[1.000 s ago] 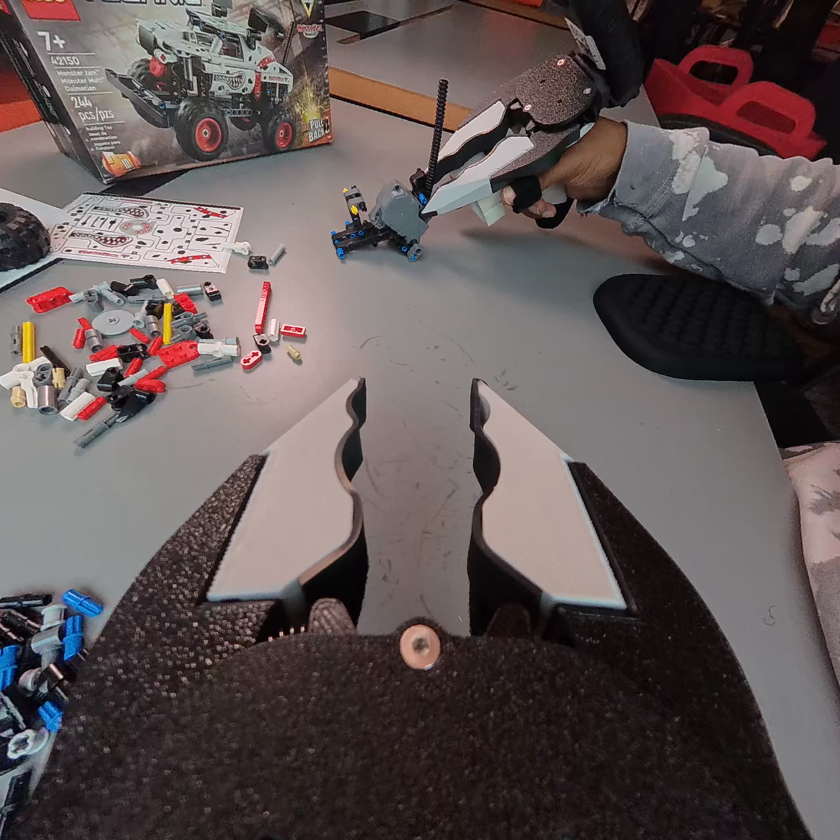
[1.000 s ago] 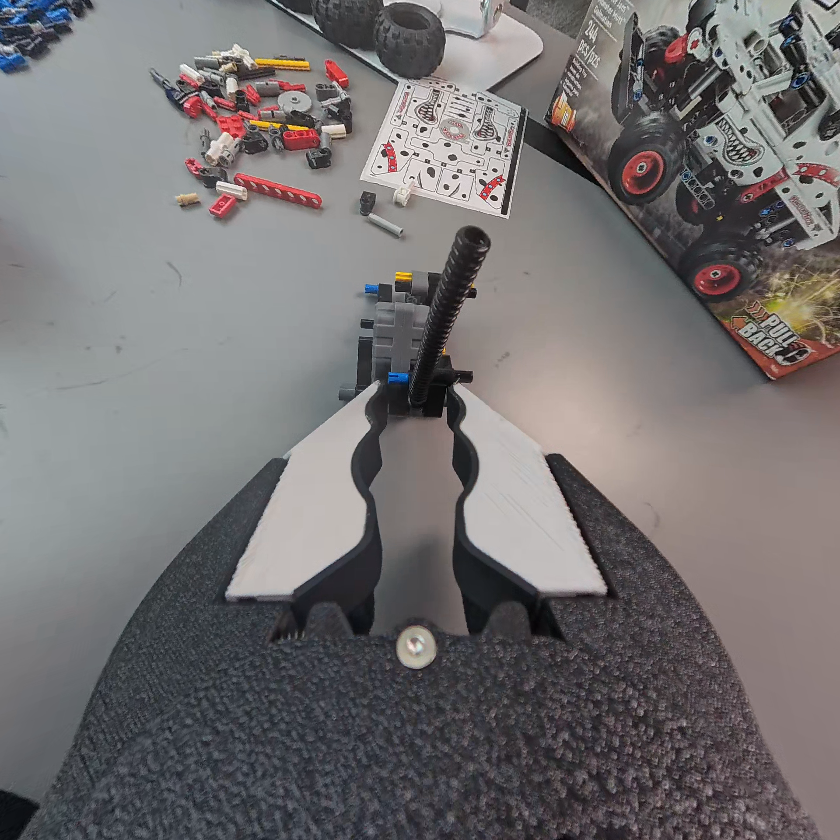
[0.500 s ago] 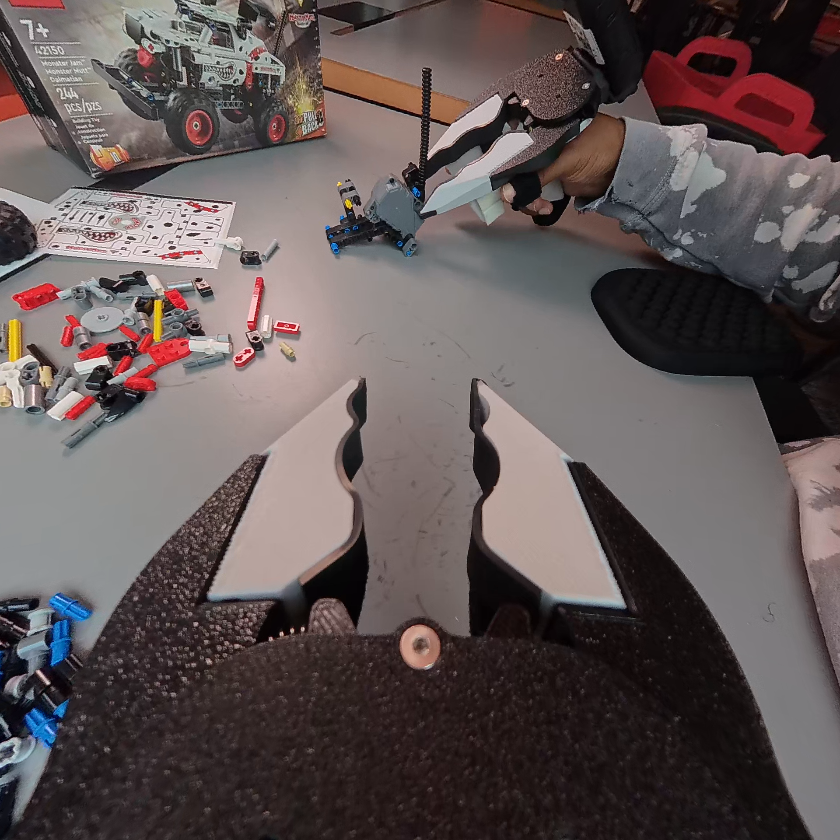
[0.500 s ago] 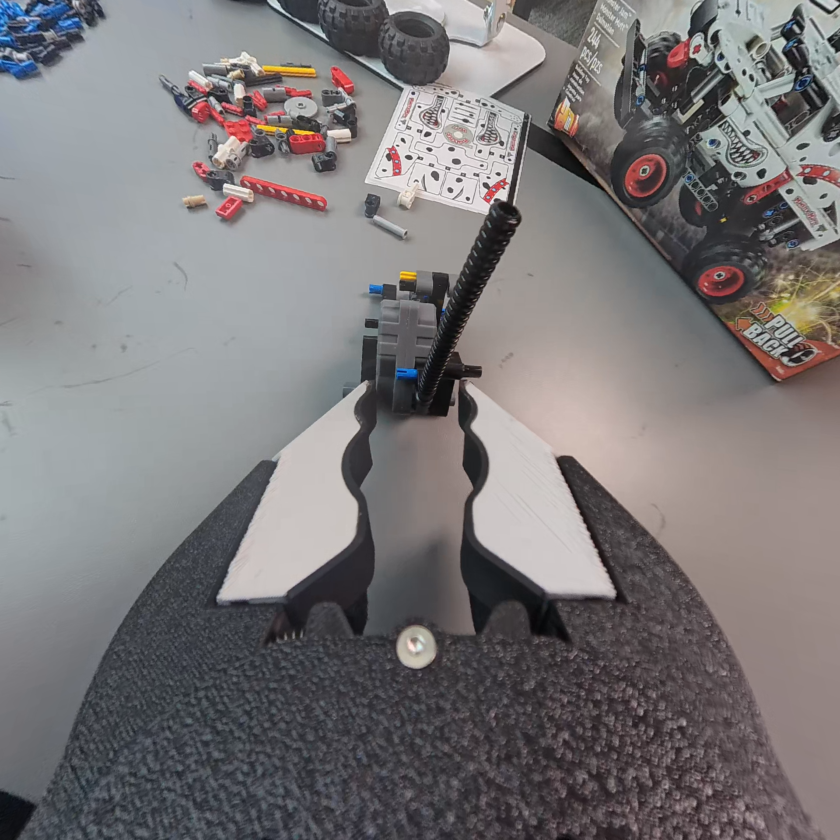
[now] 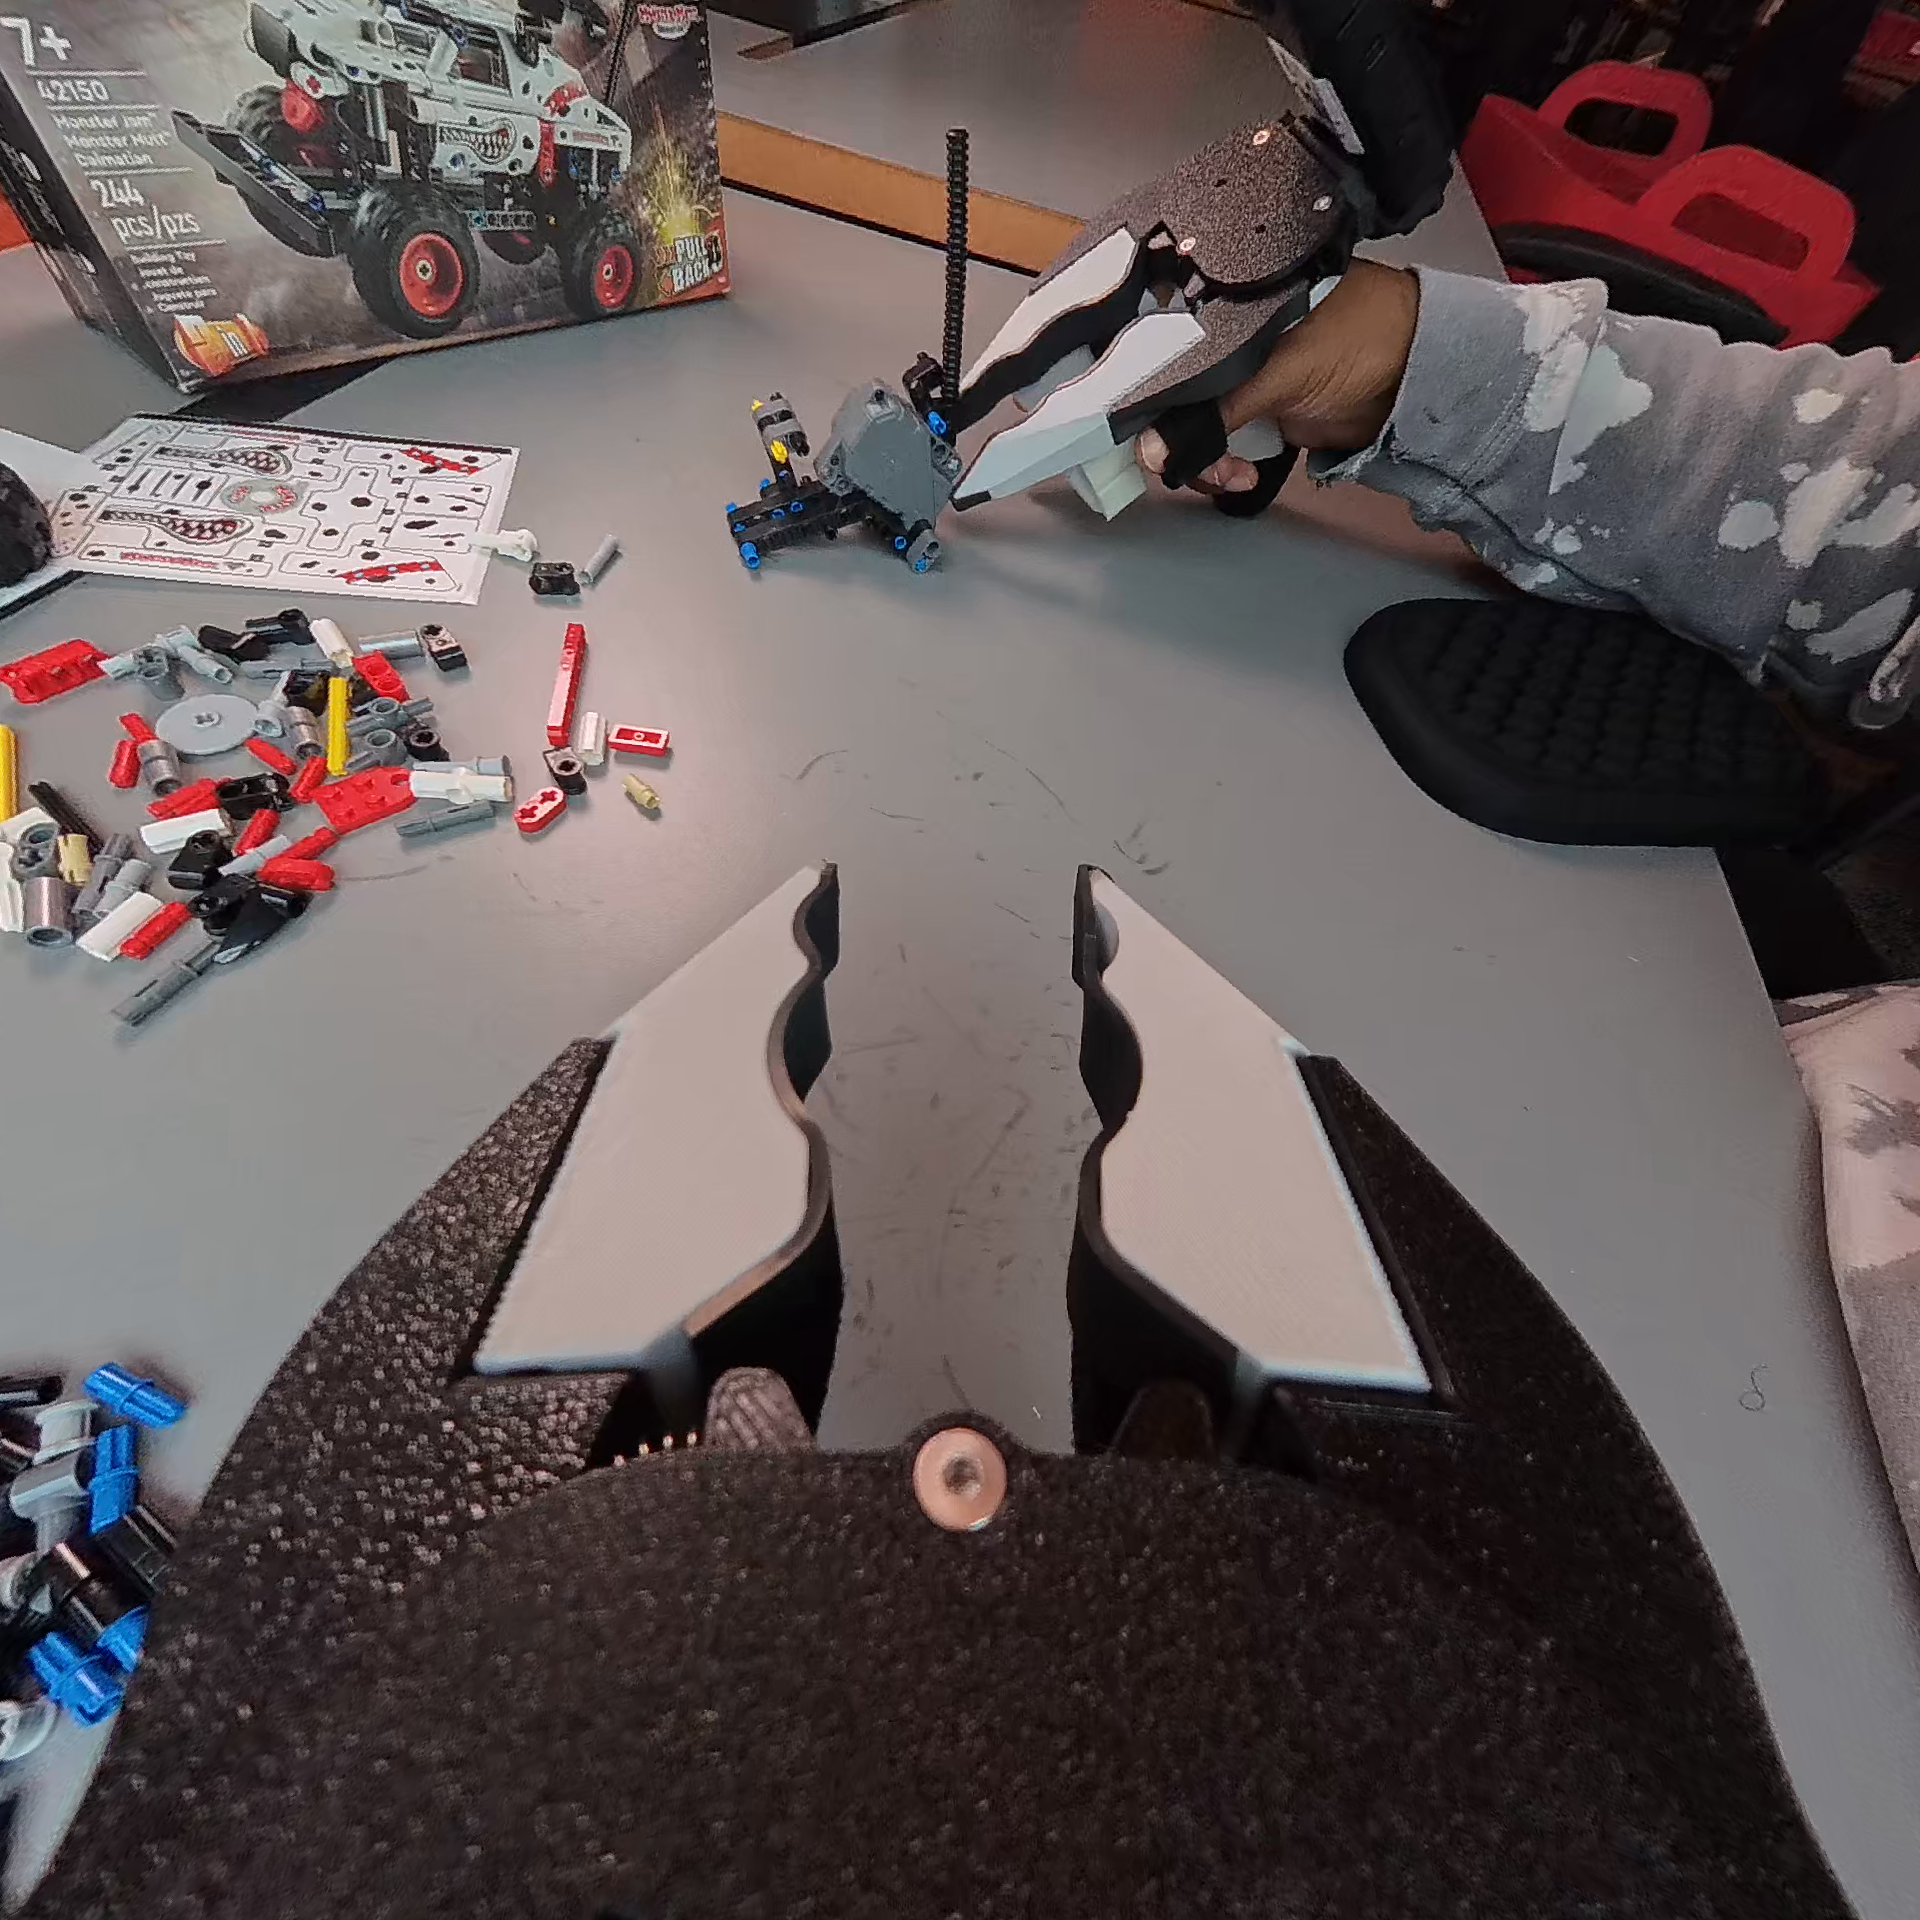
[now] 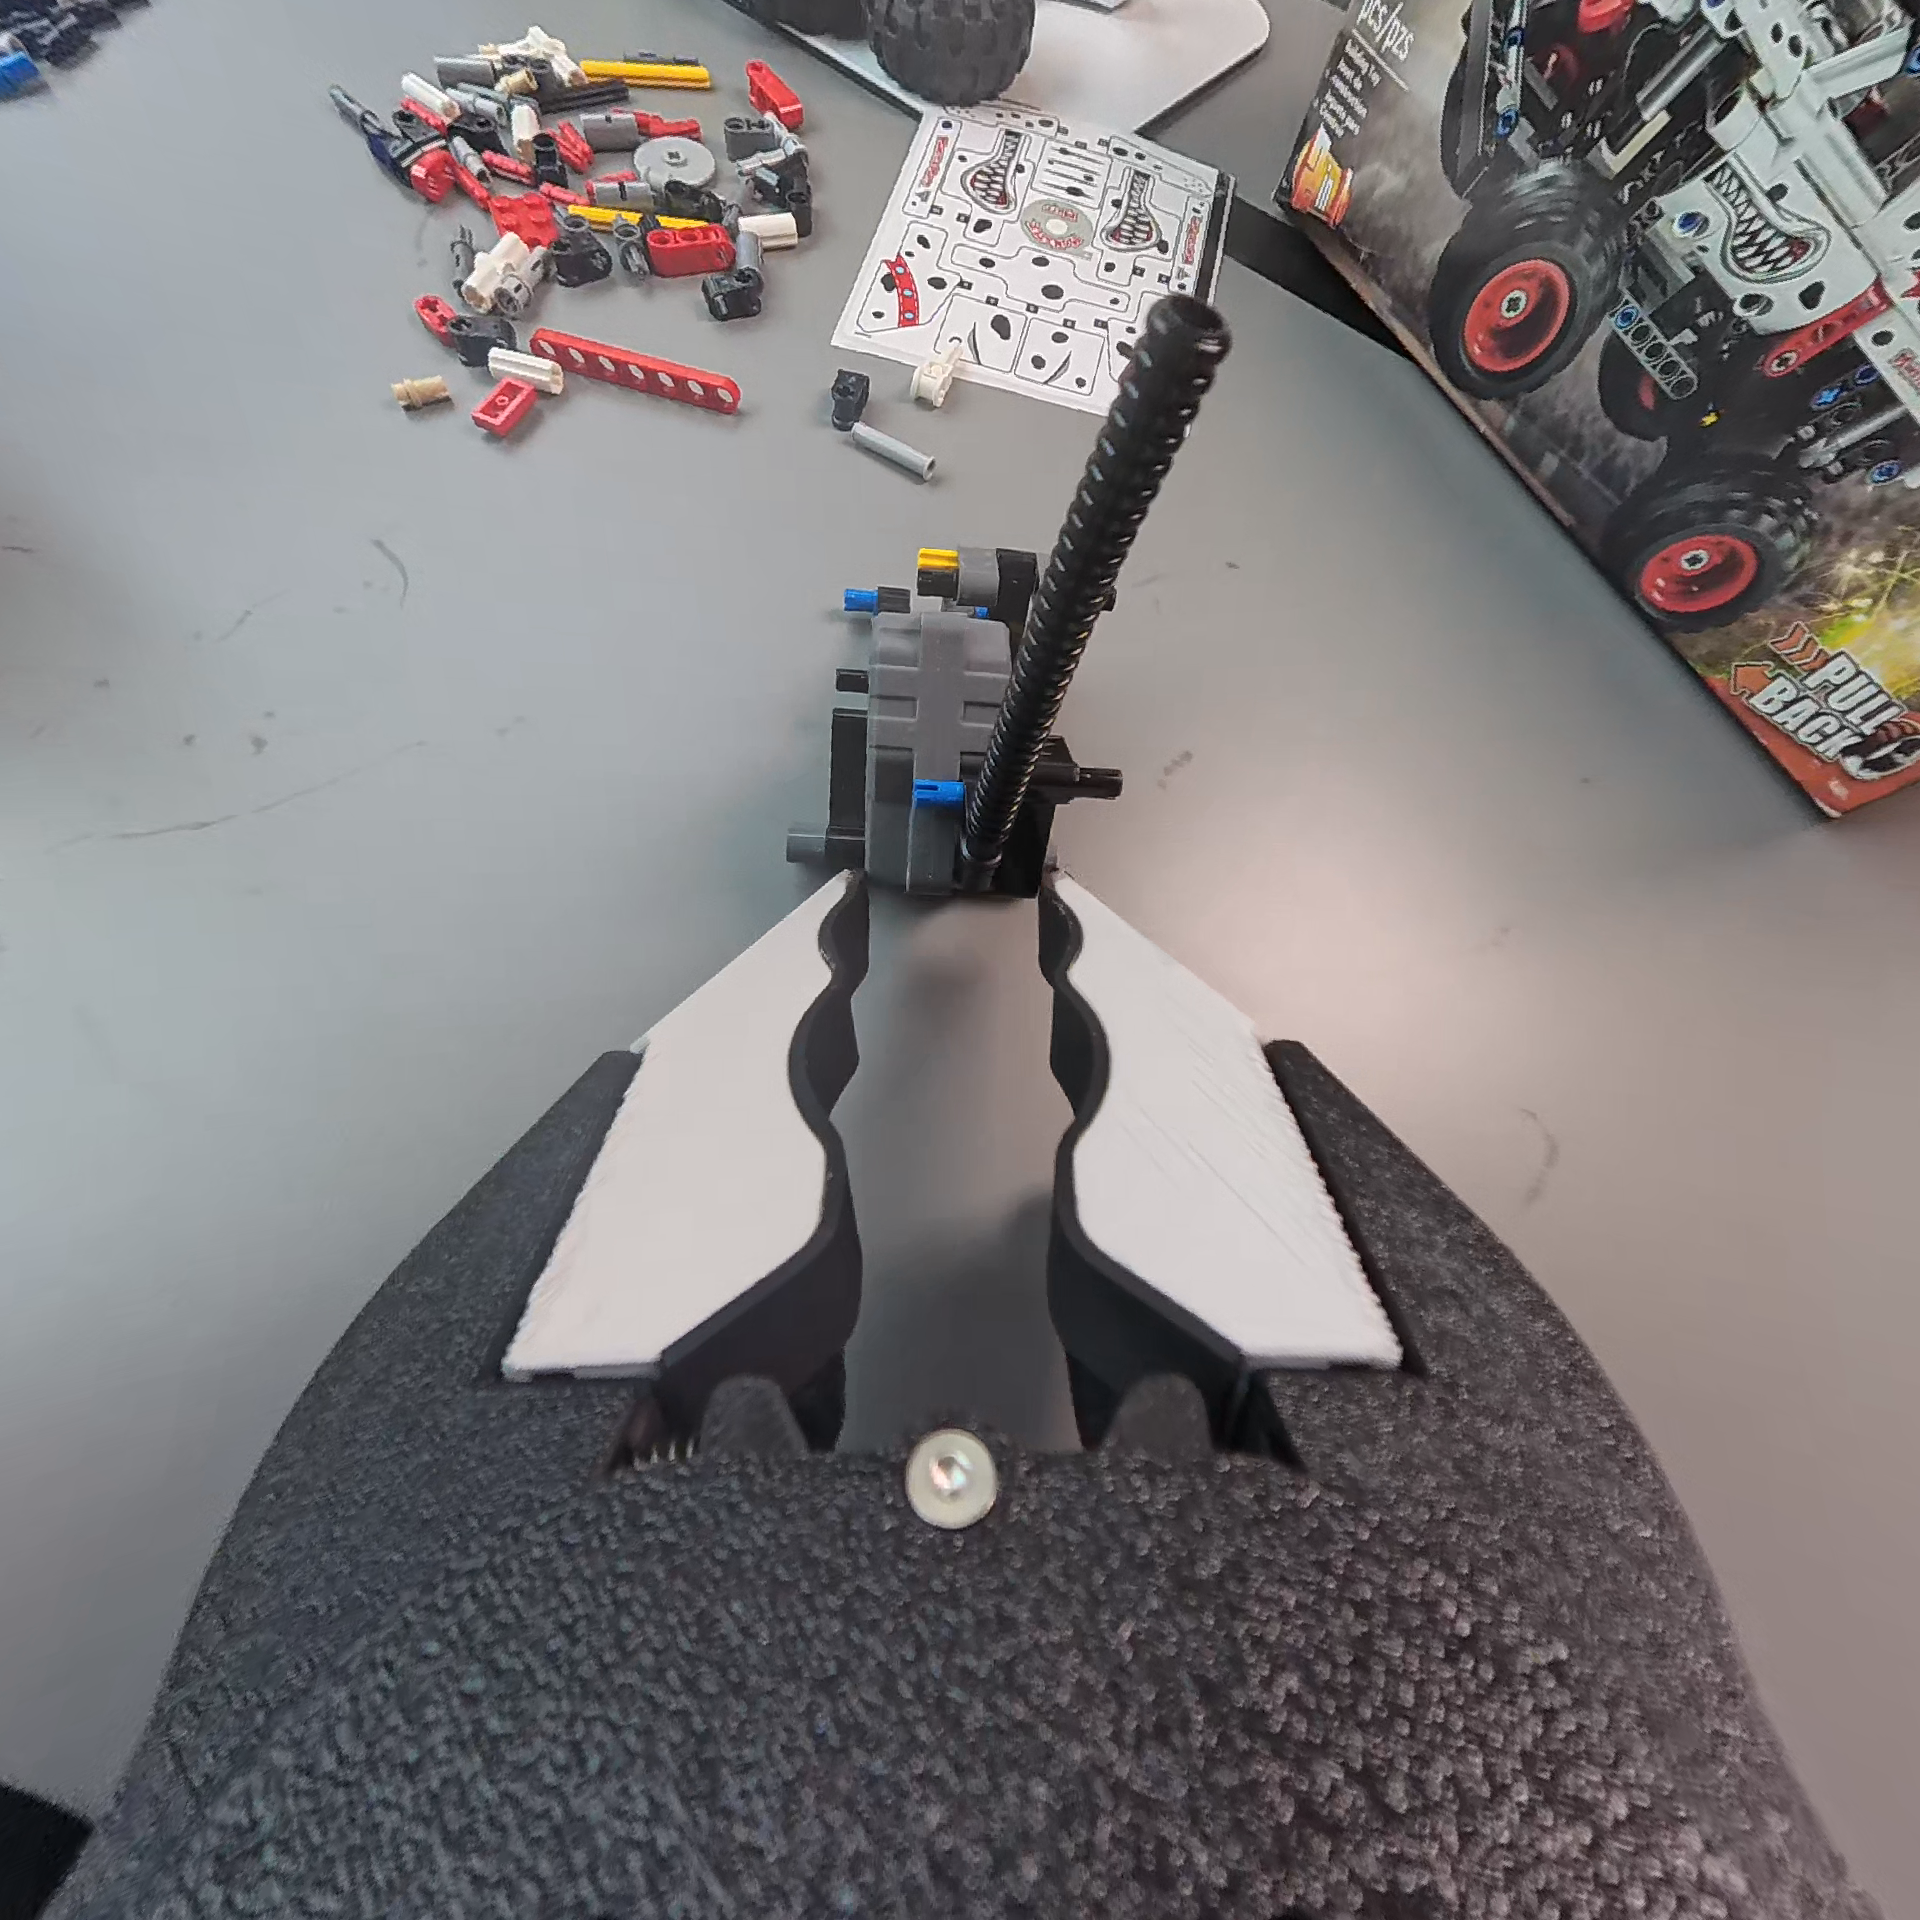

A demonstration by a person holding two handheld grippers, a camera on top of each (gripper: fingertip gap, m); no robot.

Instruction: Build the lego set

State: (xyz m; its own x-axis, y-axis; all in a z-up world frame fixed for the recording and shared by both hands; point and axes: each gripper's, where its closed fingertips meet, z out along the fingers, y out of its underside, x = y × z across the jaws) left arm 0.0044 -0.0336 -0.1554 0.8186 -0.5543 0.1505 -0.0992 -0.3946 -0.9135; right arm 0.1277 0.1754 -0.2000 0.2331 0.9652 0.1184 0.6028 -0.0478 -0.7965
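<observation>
A small lego assembly (image 6: 935, 717), a grey block on a black frame with blue pins, stands on the grey table (image 6: 312, 727). A black ribbed hose (image 6: 1101, 582) rises from its near end. My right gripper (image 6: 951, 894) is open, its tips just behind the assembly's near end on either side. In the left wrist view the assembly (image 5: 883, 457) and the right gripper (image 5: 961, 447) show far ahead. My left gripper (image 5: 954, 883) is open and empty above bare table.
A pile of loose red, grey, black and white parts (image 5: 260, 769) lies left, a sticker sheet (image 5: 281, 499) and the set box (image 5: 395, 177) behind it. Blue pins (image 5: 83, 1507) lie near left. A black pad (image 5: 1579, 717) sits at the table's right edge. A tyre (image 6: 951, 42) lies far back. My hands' fingertips stand some 25 centimeters from each other.
My right gripper was shut on the assembly's near end; its fingers have spread and the assembly rests on the table. The hose now stands more upright. My left gripper stays open.
</observation>
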